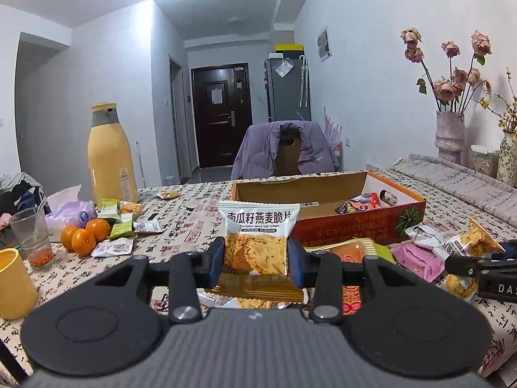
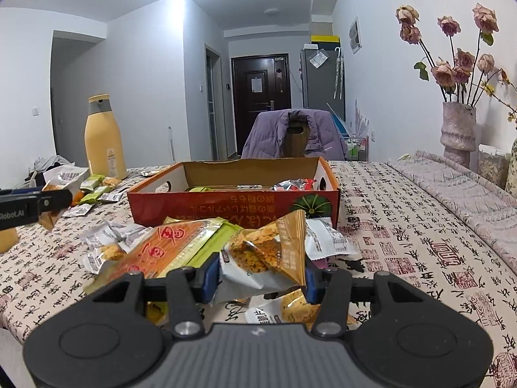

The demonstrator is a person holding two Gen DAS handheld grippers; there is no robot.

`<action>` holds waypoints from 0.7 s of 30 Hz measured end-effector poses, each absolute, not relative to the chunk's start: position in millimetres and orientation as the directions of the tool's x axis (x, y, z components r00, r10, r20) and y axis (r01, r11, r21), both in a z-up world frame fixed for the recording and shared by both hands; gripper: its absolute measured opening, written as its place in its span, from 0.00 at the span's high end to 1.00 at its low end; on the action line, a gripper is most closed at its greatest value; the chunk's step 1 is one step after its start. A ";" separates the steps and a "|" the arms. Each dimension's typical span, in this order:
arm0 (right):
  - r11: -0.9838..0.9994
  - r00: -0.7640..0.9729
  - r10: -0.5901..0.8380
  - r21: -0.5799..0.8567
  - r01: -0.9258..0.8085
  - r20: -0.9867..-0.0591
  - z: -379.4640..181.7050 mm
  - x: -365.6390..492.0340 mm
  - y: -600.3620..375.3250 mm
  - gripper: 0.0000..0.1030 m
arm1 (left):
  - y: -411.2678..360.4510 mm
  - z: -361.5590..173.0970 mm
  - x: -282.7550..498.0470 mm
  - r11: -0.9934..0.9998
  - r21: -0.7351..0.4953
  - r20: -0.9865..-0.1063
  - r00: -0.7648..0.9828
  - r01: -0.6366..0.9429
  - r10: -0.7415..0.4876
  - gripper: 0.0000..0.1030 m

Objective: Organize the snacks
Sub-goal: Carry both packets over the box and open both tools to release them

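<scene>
- a pumpkin seed oat crisp packet (image 1: pixel 257 239) stands upright, clamped in the left gripper (image 1: pixel 257 260), lifted above the table (image 1: pixel 181 226) just short of the orange cardboard box (image 1: pixel 355 226).
- the right gripper (image 2: pixel 261 274) is clamped on a second crisp packet (image 2: pixel 274 252), tilted, just above the loose snack pile (image 2: pixel 181 249).
- judged step: carrying both packets to the box, which already holds a few snacks.
- next, each must clear the near wall, then be released inside.
</scene>
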State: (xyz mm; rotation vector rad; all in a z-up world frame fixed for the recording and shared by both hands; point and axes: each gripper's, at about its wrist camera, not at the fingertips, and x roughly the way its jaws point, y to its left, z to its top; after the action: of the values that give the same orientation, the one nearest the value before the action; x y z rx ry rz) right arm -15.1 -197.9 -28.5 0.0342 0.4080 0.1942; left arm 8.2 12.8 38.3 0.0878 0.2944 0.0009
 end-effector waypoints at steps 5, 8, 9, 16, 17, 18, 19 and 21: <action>0.981 0.902 0.195 0.071 -0.181 -0.387 -25.3 -8.3 -197.9 0.53 | 13.9 37.6 14.9 0.997 0.081 -0.297 0.955 0.011 0.013 0.61; 0.981 0.905 0.195 0.074 -0.180 -0.378 -21.9 -0.2 -198.6 0.53 | 12.8 38.5 21.6 0.997 0.081 -0.298 0.955 0.013 0.012 0.61; 0.981 0.906 0.195 0.073 -0.181 -0.375 -20.4 2.9 -198.9 0.53 | 12.1 39.2 24.9 0.997 0.081 -0.298 0.955 0.012 0.013 0.61; 0.980 0.916 0.198 0.070 -0.186 -0.349 -8.2 32.9 -200.4 0.53 | 9.0 48.6 52.7 0.997 0.071 -0.292 0.956 0.009 0.012 0.61; 0.980 0.917 0.198 0.068 -0.186 -0.345 -6.0 37.9 -200.4 0.53 | 8.5 50.4 56.9 0.998 0.069 -0.290 0.957 0.009 0.012 0.61; 0.980 0.918 0.199 0.066 -0.188 -0.342 -3.7 43.5 -200.4 0.53 | 7.9 52.3 62.5 0.998 0.067 -0.289 0.957 0.008 0.012 0.61; 0.980 0.919 0.200 0.064 -0.190 -0.340 -1.8 47.9 -200.0 0.53 | 7.5 53.9 67.9 0.998 0.064 -0.288 0.958 0.007 0.012 0.61; 0.980 0.922 0.199 0.054 -0.192 -0.333 3.2 58.4 -198.6 0.53 | 6.0 58.2 80.7 0.998 0.058 -0.286 0.958 0.007 0.010 0.61</action>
State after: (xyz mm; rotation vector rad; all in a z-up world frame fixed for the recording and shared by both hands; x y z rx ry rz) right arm 58.5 -198.6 3.2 0.0203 0.3445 0.2006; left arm 80.7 6.0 58.2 0.0586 0.2905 0.0014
